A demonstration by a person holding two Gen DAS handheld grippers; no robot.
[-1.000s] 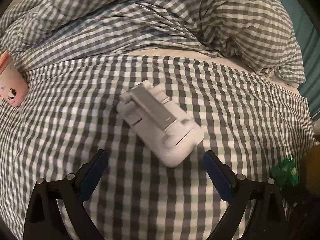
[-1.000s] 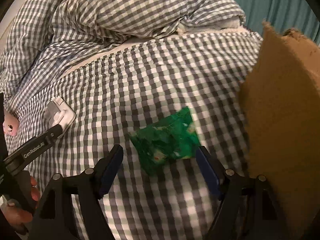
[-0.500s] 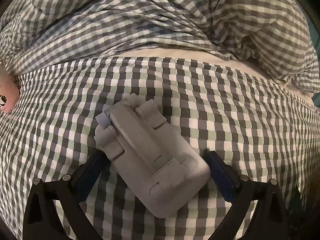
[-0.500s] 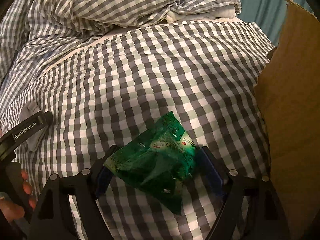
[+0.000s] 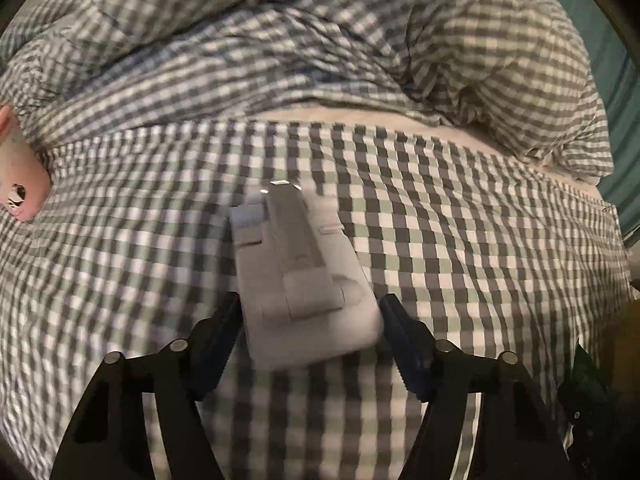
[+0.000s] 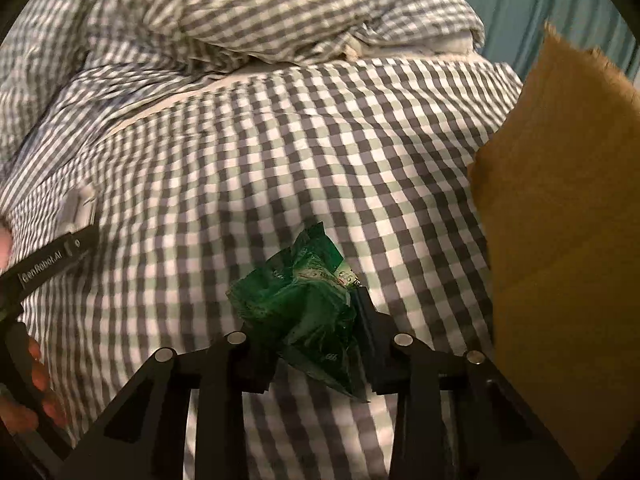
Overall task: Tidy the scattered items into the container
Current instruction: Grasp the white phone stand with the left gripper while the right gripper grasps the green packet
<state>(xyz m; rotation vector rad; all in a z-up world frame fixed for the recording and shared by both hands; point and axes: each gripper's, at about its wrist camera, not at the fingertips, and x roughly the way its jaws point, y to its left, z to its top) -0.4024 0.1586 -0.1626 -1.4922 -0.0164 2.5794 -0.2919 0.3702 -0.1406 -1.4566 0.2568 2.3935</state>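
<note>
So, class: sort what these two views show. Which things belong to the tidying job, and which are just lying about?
Job:
- white folding stand, between the left hand-held gripper fingers
- green packet, pinched by the right hand-held gripper
- cardboard box
- pink phone case, probably

Lying about:
- checked bedsheet
- checked duvet

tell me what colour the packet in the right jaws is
Green packet, clearest in the right wrist view.

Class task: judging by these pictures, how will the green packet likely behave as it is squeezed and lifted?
The green packet looks crumpled between the right tool, so it probably flexes rather than stays stiff. Its glossy film may be slippery. It seems light, since the thin wrapper bunches easily.
</note>
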